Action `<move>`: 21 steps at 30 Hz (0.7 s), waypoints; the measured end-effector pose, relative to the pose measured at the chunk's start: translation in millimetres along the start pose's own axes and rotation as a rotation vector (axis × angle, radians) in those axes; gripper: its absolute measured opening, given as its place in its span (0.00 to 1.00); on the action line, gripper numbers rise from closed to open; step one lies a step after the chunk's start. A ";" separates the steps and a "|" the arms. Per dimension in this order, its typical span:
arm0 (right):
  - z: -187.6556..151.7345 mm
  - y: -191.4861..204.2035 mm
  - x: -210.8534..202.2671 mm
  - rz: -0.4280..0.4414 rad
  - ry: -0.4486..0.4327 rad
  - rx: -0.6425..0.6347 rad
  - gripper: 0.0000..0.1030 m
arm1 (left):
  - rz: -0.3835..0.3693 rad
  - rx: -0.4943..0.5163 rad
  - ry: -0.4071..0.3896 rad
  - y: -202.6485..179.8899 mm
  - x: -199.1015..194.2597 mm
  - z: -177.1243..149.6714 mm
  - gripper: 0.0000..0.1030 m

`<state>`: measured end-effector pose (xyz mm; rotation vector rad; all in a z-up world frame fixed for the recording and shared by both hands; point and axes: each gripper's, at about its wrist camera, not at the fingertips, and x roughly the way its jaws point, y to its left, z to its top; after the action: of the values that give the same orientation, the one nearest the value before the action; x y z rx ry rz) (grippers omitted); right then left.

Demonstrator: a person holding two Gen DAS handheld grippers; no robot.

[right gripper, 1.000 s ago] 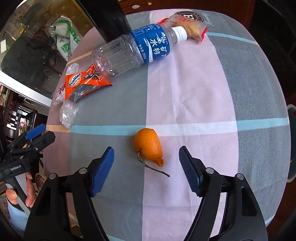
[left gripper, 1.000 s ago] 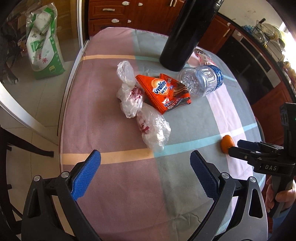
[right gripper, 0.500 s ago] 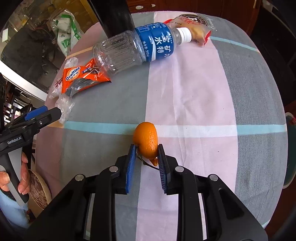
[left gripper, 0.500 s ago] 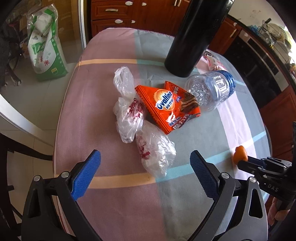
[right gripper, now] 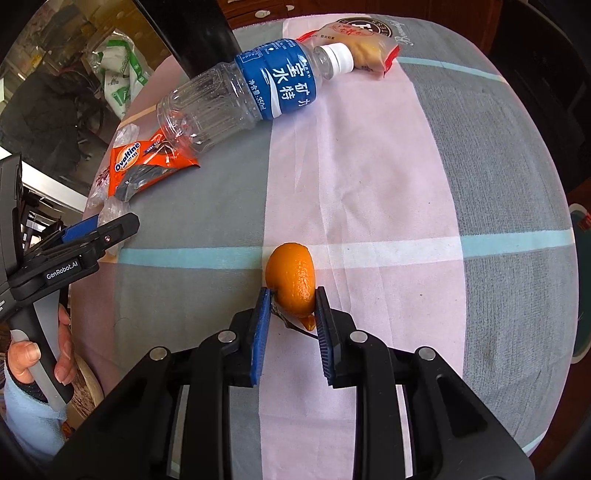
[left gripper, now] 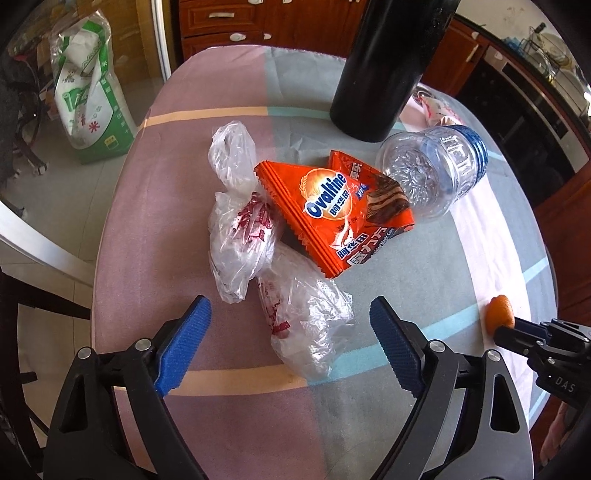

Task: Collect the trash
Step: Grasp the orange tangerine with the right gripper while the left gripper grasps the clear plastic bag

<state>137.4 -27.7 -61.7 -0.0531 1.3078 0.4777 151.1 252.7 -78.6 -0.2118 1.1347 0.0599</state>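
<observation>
Trash lies on a checked tablecloth [left gripper: 229, 417]. My left gripper [left gripper: 288, 314] hovers over a crumpled clear plastic bag [left gripper: 306, 325]; its jaws are closing, the bag lies between the blue pads untouched. A second knotted bag [left gripper: 240, 221], an orange Ovaltine wrapper [left gripper: 332, 206] and an empty clear bottle [left gripper: 432, 173] lie just beyond. My right gripper [right gripper: 291, 295] is shut on a small orange [right gripper: 290, 273] with a stem, resting on the cloth. In the right wrist view the left gripper [right gripper: 110, 229] appears at the left, held by a hand.
A tall black flask [left gripper: 384, 66] stands behind the bottle. A snack packet [right gripper: 362, 40] lies at the bottle's cap [right gripper: 338, 55]. A green and white sack [left gripper: 92, 96] stands on the floor left of the table. Dark wooden cabinets [left gripper: 229, 22] line the back.
My right gripper closed on the small orange. My left gripper moved forward and down over the near plastic bag, and its jaws narrowed a little.
</observation>
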 end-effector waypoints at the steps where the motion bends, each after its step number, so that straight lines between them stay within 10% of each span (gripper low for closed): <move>1: -0.2 -0.9 -0.2 0.001 0.000 0.000 0.22 | 0.000 0.001 -0.001 0.1 -0.1 0.4 0.82; 9: -0.6 -1.9 -0.4 0.003 0.004 0.001 0.23 | 0.011 0.010 -0.013 0.4 -4.2 -1.3 0.57; 13: -3.0 -1.6 0.3 0.008 0.006 0.002 0.23 | 0.009 0.001 -0.022 3.9 -7.6 -2.3 0.26; 21: -12.3 -3.1 -3.4 0.037 0.008 0.002 0.23 | -0.098 0.051 -0.007 -18.2 -36.8 -38.3 0.22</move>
<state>126.7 -35.3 -62.6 -0.0292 1.3191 0.5085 104.2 229.5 -58.4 -0.2214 1.1157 -0.0551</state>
